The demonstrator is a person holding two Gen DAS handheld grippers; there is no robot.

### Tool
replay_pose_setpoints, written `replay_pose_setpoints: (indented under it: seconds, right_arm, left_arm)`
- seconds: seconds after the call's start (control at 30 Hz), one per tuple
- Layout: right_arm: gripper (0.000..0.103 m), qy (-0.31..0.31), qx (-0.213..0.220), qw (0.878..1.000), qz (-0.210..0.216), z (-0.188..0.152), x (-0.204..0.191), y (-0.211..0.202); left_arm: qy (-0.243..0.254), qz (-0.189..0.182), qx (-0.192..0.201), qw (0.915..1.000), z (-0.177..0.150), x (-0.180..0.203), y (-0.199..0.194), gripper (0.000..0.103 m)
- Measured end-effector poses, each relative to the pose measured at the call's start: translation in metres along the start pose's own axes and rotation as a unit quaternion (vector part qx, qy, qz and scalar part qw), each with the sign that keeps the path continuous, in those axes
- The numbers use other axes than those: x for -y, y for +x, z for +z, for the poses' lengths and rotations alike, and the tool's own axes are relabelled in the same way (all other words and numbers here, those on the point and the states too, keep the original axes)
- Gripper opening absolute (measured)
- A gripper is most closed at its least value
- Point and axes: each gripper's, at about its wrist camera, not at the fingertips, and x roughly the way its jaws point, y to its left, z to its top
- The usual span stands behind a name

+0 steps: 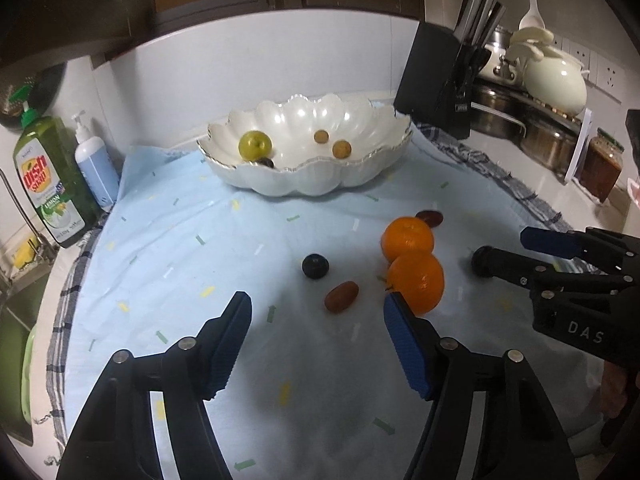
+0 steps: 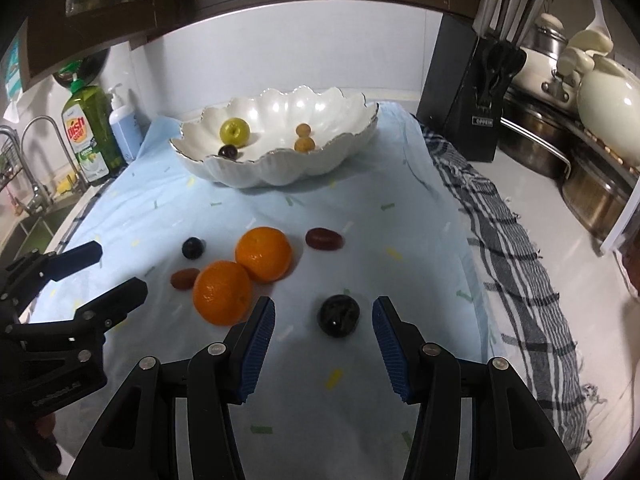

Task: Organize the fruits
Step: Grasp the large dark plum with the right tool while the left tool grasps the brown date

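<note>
The white scalloped bowl sits at the back of the table, on the pale blue cloth, and I take it as the place the fruit is meant to go. Four pieces are already in it: a yellow-green apple toward its left side, a dark grape just in front of that apple, and two small tan fruits touching each other toward the bowl's right.

Six pieces are left on the cloth in front of the bowl. Two oranges lie touching one another. A dark round fruit lies left of them, and a reddish oval fruit is just beside the nearer orange. A second reddish oval lies to their right. A dark plum lies nearest of all, farthest from the bowl.

So, by my reckoning, a bit under half the job is done.

The right claw is partly open and holds nothing. The plum lies between its blue pads with a gap on each side, so that looks like the next pickup. The left claw is also open and empty. Its right pad is just beside the nearer orange in the left wrist view, though I cannot tell whether they touch. The reddish oval near that orange lies just ahead of its gap, which suggests a second pickup.
</note>
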Motion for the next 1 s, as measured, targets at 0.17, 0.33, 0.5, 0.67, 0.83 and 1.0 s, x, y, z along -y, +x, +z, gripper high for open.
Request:
replay_pose_setpoints:
  seconds: [0.17, 0.33, 0.5, 0.67, 0.83, 1.0]
  right_arm:
    - [0.052, 0.010, -0.013, 1.000, -0.001, -0.001, 0.003, 0.010]
    - [0.052, 0.015, -0.023, 1.000, -0.002, 0.000, 0.006, 0.019]
    - [0.047, 0.017, -0.032, 0.999, -0.003, 0.002, 0.008, 0.026]
    - [0.041, 0.015, -0.039, 0.999, 0.001, 0.002, 0.008, 0.032]
    - [0.038, 0.014, -0.045, 0.999, 0.000, 0.002, 0.008, 0.036]
    - [0.030, 0.016, -0.054, 0.998, -0.001, 0.002, 0.010, 0.041]
  left_arm:
    - [-0.001, -0.006, -0.012, 0.9999, 0.000, -0.001, 0.015, 0.063]
    - [0.001, -0.013, -0.021, 0.9997, 0.000, 0.000, 0.028, 0.059]
    - [0.004, -0.023, -0.032, 0.9992, 0.002, 0.001, 0.040, 0.054]
    - [0.003, -0.036, -0.042, 0.9985, 0.003, 0.002, 0.048, 0.045]
    - [0.002, -0.047, -0.052, 0.9975, 0.004, 0.004, 0.055, 0.034]
    - [-0.005, -0.057, -0.059, 0.9967, 0.005, 0.006, 0.059, 0.023]
